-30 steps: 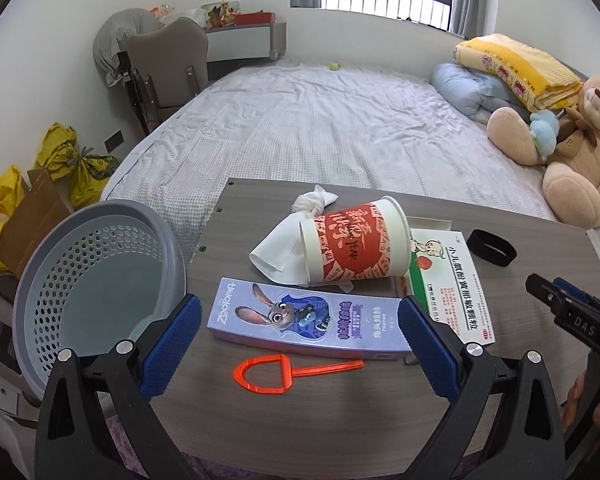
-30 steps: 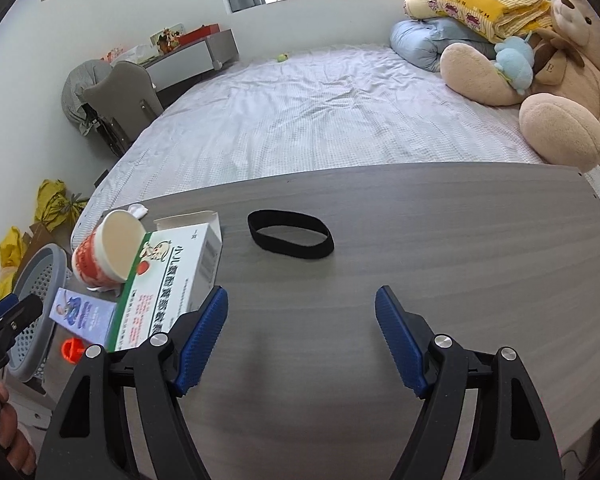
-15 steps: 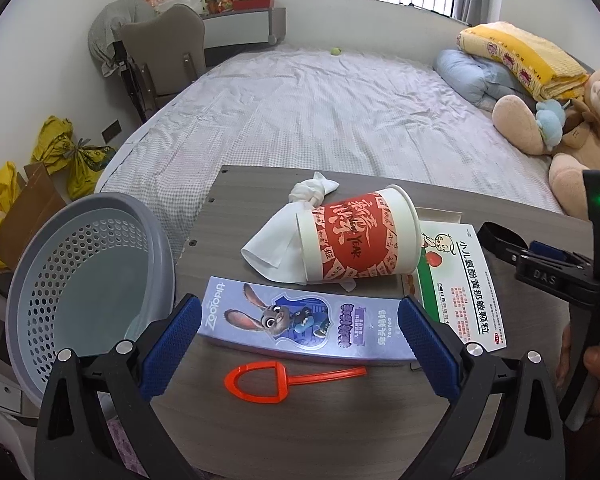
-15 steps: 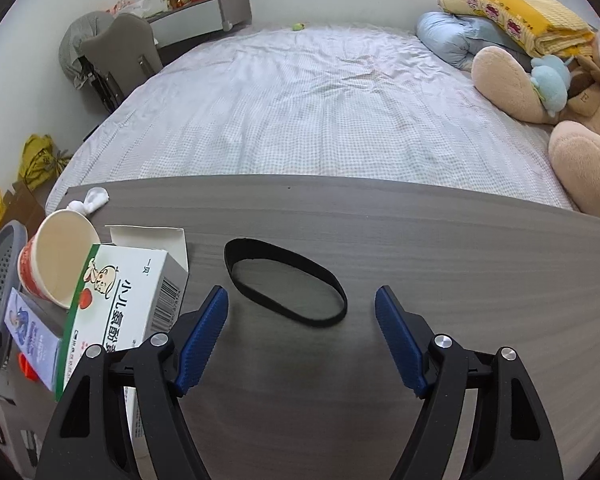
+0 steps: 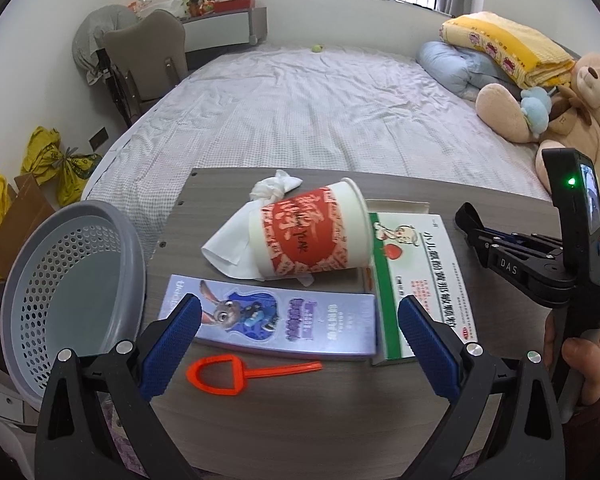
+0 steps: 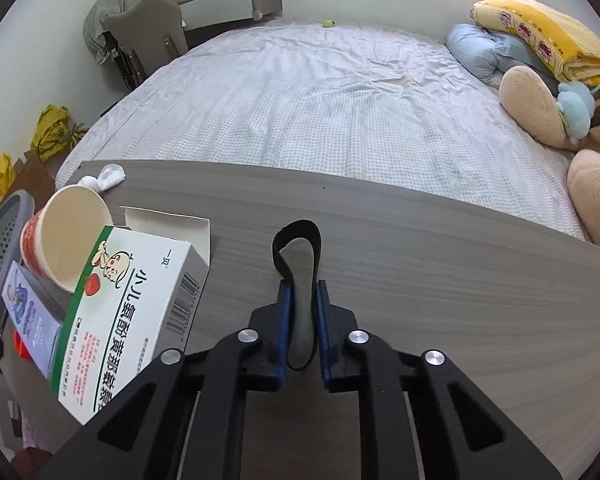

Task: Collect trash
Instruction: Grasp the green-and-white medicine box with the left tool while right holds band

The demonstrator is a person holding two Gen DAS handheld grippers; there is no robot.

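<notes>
A: How far along is the trash collecting?

B: Barely begun, I'd judge. The grey basket (image 5: 60, 296) is sitting just off the table's left edge, and what shows of its inside is looking bare. The right gripper (image 6: 302, 312) is pinching the black band (image 6: 296, 248), its blue pads nearly closed with the loop squeezed narrow between them, out near the middle of the table (image 6: 440, 280).

A: And the other one?

B: The left gripper (image 5: 300, 340) is hovering wide open and holding nothing, its fingers straddling the purple rabbit box (image 5: 268, 316) near the table's front left corner.

A: What is waiting to be picked up?

B: The red paper cup (image 5: 308, 236), lying on its side with its mouth against the green-and-white medicine box (image 5: 416, 280); a white tissue (image 5: 236, 244) tucked against the cup's base toward the far left edge; the purple box; and an orange plastic tool (image 5: 236, 372) lying in front of it, near the front edge.

A: Anything getting in the way?

B: The pieces are crowding each other. The cup is touching both the tissue and the medicine box, so lifting one is probably going to disturb its neighbours. To reach the basket, the band is going to have to cross over that whole cluster.
</notes>
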